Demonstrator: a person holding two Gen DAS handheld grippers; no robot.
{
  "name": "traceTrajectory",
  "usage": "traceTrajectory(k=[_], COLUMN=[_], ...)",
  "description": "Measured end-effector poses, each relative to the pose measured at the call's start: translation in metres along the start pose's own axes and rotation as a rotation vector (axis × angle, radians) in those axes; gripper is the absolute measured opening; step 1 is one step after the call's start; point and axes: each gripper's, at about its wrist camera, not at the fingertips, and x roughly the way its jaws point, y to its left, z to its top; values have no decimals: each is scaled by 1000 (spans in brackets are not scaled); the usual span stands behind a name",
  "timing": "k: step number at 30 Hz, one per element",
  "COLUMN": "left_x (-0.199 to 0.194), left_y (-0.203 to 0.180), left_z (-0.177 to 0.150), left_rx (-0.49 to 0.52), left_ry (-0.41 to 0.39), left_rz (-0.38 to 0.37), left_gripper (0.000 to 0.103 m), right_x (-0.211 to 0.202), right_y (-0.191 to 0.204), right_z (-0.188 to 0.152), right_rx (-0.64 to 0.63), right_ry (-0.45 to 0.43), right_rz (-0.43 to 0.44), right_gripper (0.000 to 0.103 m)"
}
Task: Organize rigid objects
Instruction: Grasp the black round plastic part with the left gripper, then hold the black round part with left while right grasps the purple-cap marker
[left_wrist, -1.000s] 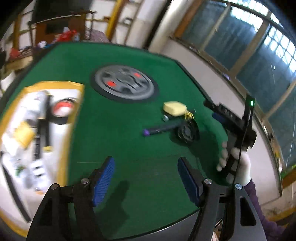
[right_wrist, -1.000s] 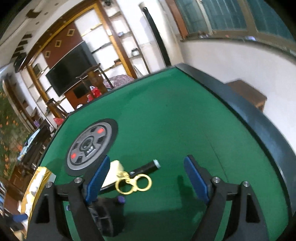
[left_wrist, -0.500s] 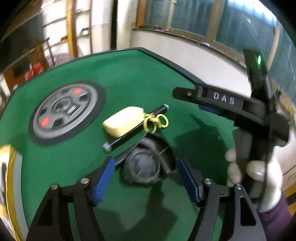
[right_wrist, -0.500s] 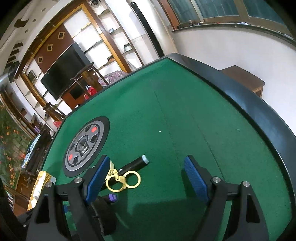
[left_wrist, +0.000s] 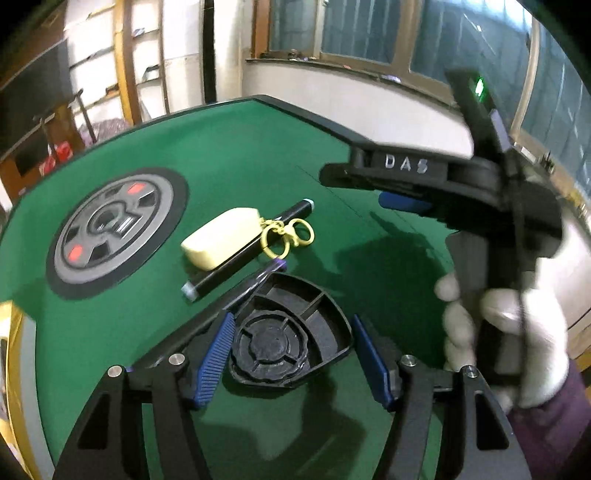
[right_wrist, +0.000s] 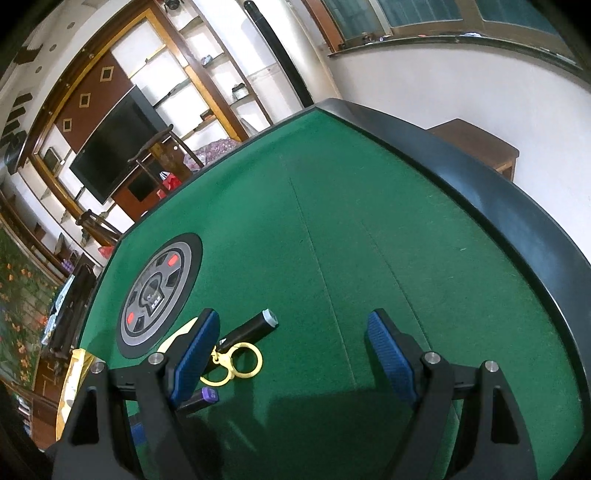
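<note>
Black plastic part (left_wrist: 291, 339) on green felt table (left_wrist: 236, 147), shelves (right_wrist: 207, 74) behind

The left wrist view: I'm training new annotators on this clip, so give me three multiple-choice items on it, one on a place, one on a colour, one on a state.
1. Where is the black ribbed plastic part?
A. on the grey disc
B. between the left claw's pads
C. in the gloved hand

2. What colour are the key rings?
A. gold
B. red
C. silver

3. How does the right claw stand?
A. shut on the black marker
B. shut on nothing
C. open, holding nothing

Answers:
1 B: it lies on the green table between the blue pads.
2 A: they shine gold beside the cream case.
3 C: its pads stand wide over bare felt in the right wrist view.
</note>
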Motion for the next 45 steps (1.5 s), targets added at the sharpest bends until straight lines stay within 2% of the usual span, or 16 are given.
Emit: traceTrajectory(k=[3,8,12,19,26,29,34,39,40,45], left_x=[-31,-81,-106,-120,-128,-128,-126,-113,-112,-109], left_y=[14,30,43,62,76,78,79,77,76,69], left_z=[-11,-35,-52,-68,-82,-85,-91,-92,-93,-94], left_rx=[-59,-152,-231,-298,-349,-355,-358,-374,-371,-348], left_ry=[-30,-93,-150,-194,-201,-202,-195,-149,-142,-127], left_rz=[-33,-24,-23,34,8,-4,-14,-36,-34,-7], left_gripper=[68,68,68,69,68,69,69,69,69,69], right_x=[4,11,14,15,8,8,16,33,40,41], right_y=[0,2,5,14,75,97,119,131,135,148], right_z=[2,1,-1,-6,-33,-38,-43,-45,-47,-54], right_rx=[1,-13,-31,-66,-182,-215,-274,-312,-325,-426], right_ry=[10,37,44,53,146,174,216,290,323,362], right_rz=[-3,-11,-22,-6,158,191,191,215,220,193], right_gripper=[82,82,82,82,82,82,82,82,82,83])
